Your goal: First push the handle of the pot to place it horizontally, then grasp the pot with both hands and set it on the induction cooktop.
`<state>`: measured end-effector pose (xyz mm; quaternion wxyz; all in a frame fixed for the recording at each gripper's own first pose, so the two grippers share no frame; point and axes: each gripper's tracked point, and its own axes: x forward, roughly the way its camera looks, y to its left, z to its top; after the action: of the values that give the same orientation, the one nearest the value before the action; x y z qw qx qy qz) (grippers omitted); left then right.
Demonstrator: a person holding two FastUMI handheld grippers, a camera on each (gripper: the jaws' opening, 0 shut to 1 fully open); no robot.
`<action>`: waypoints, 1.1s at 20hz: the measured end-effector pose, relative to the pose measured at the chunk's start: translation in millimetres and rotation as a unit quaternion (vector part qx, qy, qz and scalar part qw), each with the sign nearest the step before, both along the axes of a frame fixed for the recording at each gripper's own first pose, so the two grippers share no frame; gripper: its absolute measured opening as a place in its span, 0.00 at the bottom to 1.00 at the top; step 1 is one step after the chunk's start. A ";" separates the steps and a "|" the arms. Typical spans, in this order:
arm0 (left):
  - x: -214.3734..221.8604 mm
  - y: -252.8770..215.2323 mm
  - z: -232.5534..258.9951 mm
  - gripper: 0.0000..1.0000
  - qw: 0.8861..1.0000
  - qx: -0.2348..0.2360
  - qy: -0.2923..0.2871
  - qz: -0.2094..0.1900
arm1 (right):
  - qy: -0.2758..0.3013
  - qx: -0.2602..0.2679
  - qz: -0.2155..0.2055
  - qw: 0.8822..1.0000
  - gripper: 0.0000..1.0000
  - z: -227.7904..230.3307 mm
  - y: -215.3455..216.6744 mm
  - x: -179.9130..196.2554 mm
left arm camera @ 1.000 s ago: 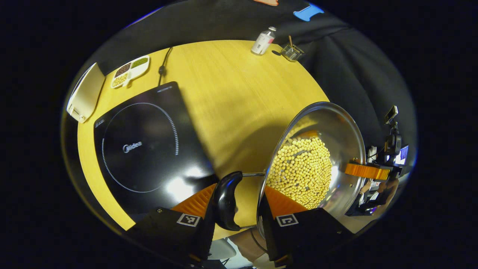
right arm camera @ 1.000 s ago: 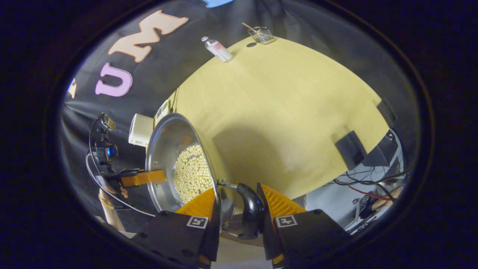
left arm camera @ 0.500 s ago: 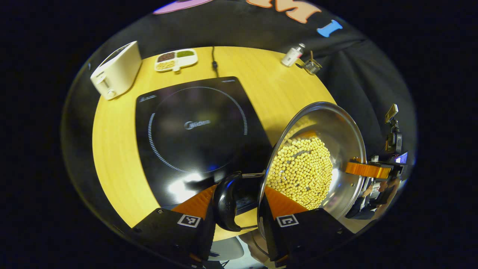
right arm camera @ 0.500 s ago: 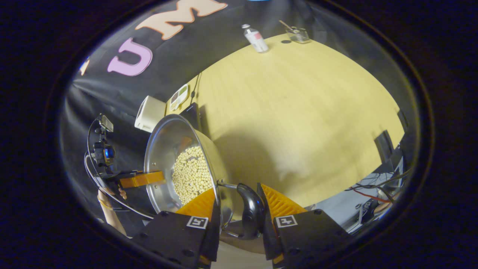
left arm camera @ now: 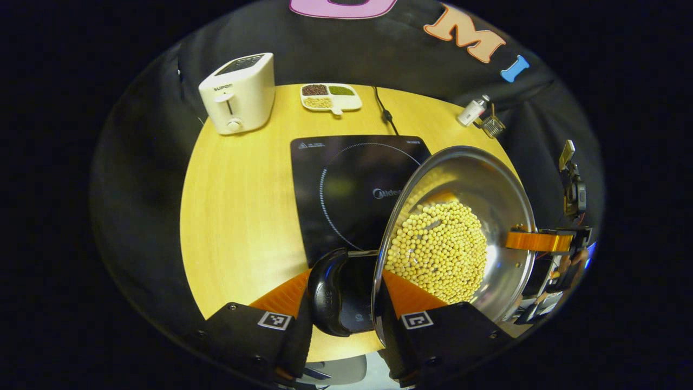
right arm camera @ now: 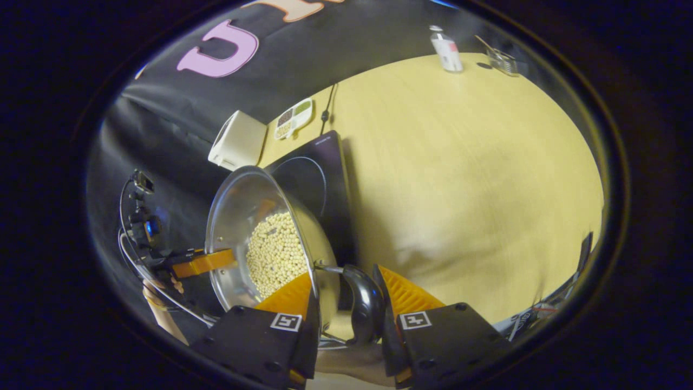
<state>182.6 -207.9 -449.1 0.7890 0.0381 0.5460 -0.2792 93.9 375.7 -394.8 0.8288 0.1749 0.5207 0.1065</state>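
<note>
A steel pot point(left arm camera: 460, 233) with several yellow beans in it hangs tilted above the wooden table point(left arm camera: 238, 216), partly over the black induction cooktop point(left arm camera: 346, 189). My left gripper point(left arm camera: 344, 287) is shut on the pot's near black handle point(left arm camera: 329, 292). At the pot's far rim the right gripper point(left arm camera: 536, 241) holds the opposite side. In the right gripper view the pot point(right arm camera: 260, 233) sits left of centre, and my right gripper point(right arm camera: 352, 298) is shut on its black handle point(right arm camera: 365, 309). The left gripper point(right arm camera: 203, 262) holds the far rim there, and the cooktop point(right arm camera: 319, 184) lies just behind.
A white toaster point(left arm camera: 238, 92) and a divided dish of beans point(left arm camera: 330, 97) stand at the table's back, left of the cooktop's cord point(left arm camera: 385, 111). A small bottle point(left arm camera: 472, 111) and a wire basket point(left arm camera: 492, 126) sit at the back right. Bare wood point(right arm camera: 465, 162) stretches right of the cooktop.
Both grippers have carried the pot toward the cooktop, which has slid from the left to under the pot's edge. The grip on both handles is unchanged.
</note>
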 end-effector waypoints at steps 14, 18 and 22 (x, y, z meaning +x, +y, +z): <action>-7.7 -2.4 3.4 0.59 0.999 0.009 -0.034 0.020 | 0.005 0.017 0.003 1.000 0.44 -21.9 21.6 84.6; -9.6 -1.2 4.6 0.59 0.999 0.010 -0.041 0.024 | 0.006 0.019 0.006 1.000 0.51 -27.2 26.2 104.6; -8.8 -3.1 6.5 0.59 0.999 0.014 -0.045 0.027 | 0.008 0.014 0.008 1.000 0.51 -33.9 26.3 117.9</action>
<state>173.8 -210.9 -442.6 0.8194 0.0463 0.5146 -0.2482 211.8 402.0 -428.7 0.8214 0.1832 0.5269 0.1185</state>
